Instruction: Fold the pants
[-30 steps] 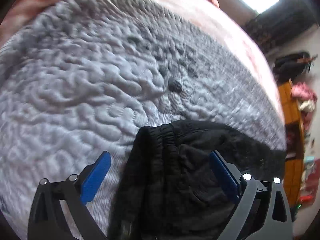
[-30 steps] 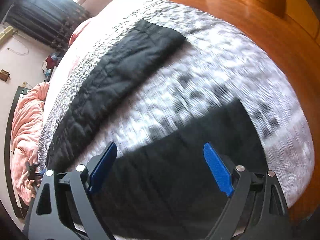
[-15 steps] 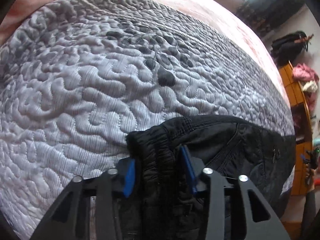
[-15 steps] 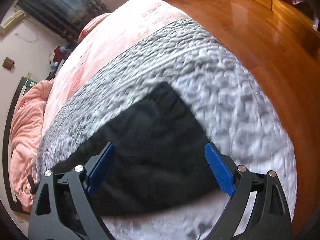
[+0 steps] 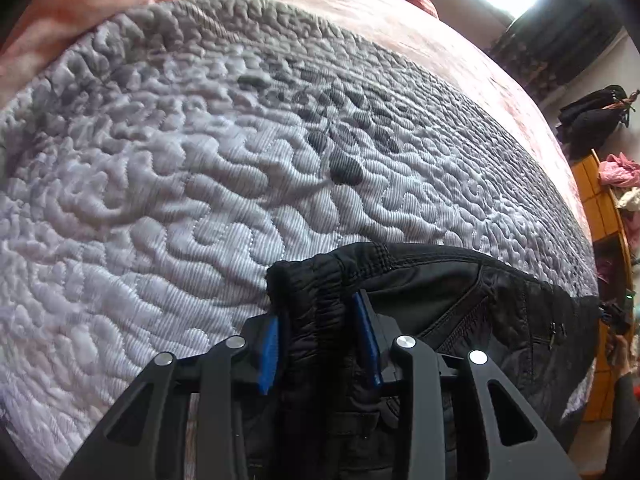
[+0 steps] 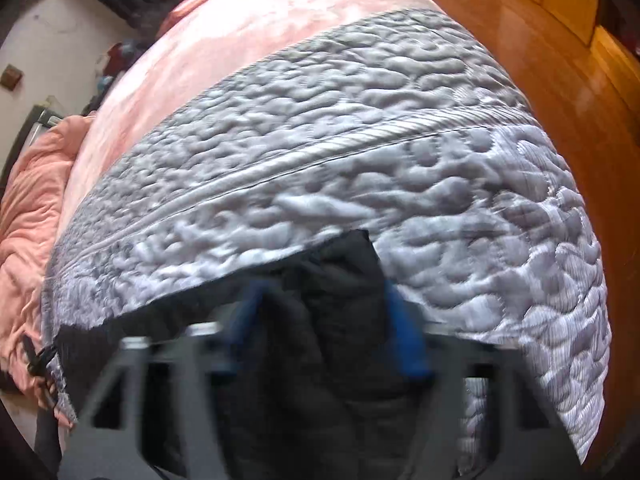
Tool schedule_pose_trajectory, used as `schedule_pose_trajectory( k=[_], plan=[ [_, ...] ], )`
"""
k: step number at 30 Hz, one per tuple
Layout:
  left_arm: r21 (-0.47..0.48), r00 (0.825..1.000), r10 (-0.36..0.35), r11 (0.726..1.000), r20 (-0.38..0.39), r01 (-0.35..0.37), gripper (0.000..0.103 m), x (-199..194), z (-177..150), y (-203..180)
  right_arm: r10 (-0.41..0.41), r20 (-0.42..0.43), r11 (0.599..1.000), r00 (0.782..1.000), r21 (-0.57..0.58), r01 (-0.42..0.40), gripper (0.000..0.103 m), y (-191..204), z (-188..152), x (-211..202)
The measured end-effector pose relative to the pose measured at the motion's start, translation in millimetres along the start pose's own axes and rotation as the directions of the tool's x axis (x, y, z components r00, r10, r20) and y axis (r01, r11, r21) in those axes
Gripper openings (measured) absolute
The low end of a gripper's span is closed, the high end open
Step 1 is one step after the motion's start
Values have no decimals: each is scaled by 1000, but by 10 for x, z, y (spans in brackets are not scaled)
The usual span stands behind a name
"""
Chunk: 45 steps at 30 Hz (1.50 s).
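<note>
- Your right gripper (image 6: 320, 332) is motion-blurred; its blue pads straddle the pants (image 6: 340, 300) leg end with a gap, but you cannot tell whether they grip.
- The pants' middle is cut off in both views.
- The pants lie on a grey quilt (image 5: 180, 200) over a pink blanket (image 6: 240, 32); a wood floor (image 6: 560, 60) lies beside the bed.
- Your left gripper (image 5: 318, 344) is low over the quilt, closed on the bunched waistband of the pants (image 5: 460, 300).
</note>
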<state>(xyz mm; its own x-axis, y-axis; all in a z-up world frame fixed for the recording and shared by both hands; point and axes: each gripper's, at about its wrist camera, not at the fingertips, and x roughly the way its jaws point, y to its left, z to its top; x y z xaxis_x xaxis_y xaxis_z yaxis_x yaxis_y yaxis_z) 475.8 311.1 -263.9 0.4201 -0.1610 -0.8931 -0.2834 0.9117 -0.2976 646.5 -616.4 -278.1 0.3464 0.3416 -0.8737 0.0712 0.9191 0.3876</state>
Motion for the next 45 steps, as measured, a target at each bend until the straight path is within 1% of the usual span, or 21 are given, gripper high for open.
schedule_pose_trajectory(
  k=[1, 2, 4, 8, 11, 14, 16, 18, 22, 27, 30, 33, 36, 39, 45],
  plan=[
    [-1, 1000, 5, 1000, 15, -5, 26, -42, -8, -12, 16, 13, 1000, 1000, -7, -16, 14, 15, -29, -69],
    [-6, 999, 21, 1000, 30, -20, 19, -82, -15, -13, 25, 34, 1000, 999, -20, -24, 13, 43, -63, -154],
    [-34, 998, 1, 999, 60, 1, 18, -195, -33, 16, 24, 77, 999, 997, -33, -22, 12, 96, -146, -357],
    [-37, 995, -13, 999, 99, 16, 13, -449, -62, -37, 16, 143, 1000, 990, -21, -13, 11, 156, -318, -789],
    [-35, 988, -47, 998, 145, 52, 11, -742, -97, -105, 24, 217, 999, 976, -35, -17, 10, 266, -556, -1266],
    [-28, 977, -85, 995, 196, 92, 11, -1062, -198, -143, 18, 263, 999, 965, -37, -8, 9, 292, -819, -1654],
    [-32, 969, -111, 992, 222, 121, 11, -1243, -276, -128, 9, 306, 1000, 952, -29, 0, 8, 289, -1074, -1979],
    [-32, 956, -147, 987, 253, 160, 11, -1468, -395, -107, 6, 338, 1000, 941, -17, 0, 7, 255, -1283, -2215],
    [-29, 939, -185, 979, 289, 202, 10, -1791, -657, -43, -20, 387, 1000, 922, 4, 19, 7, 184, -1790, -2608],
    [-53, 926, -210, 970, 313, 237, 10, -2051, -1042, 149, -20, 428, 998, 904, 62, -8, 3, 68, -2384, -2843],
    [-26, 930, -191, 977, 313, 210, 11, -2123, -1259, 189, -10, 435, 995, 901, 90, -33, 2, 27, -2720, -2862],
    [-5, 926, -202, 977, 319, 215, 11, -2174, -1483, 237, 34, 450, 988, 893, 117, -96, 2, -17, -3053, -2864],
    [19, 927, -194, 980, 321, 199, 11, -2197, -1643, 255, 55, 458, 983, 887, 132, -129, 2, -8, -3337, -2849],
    [35, 928, -187, 982, 322, 185, 11, -2215, -1755, 280, 65, 473, 977, 878, 151, -153, 2, 7, -3523, -2886],
    [31, 928, -184, 982, 325, 185, 11, -2246, -1884, 376, 57, 485, 965, 873, 197, -172, 2, -82, -3672, -2938]
  ],
)
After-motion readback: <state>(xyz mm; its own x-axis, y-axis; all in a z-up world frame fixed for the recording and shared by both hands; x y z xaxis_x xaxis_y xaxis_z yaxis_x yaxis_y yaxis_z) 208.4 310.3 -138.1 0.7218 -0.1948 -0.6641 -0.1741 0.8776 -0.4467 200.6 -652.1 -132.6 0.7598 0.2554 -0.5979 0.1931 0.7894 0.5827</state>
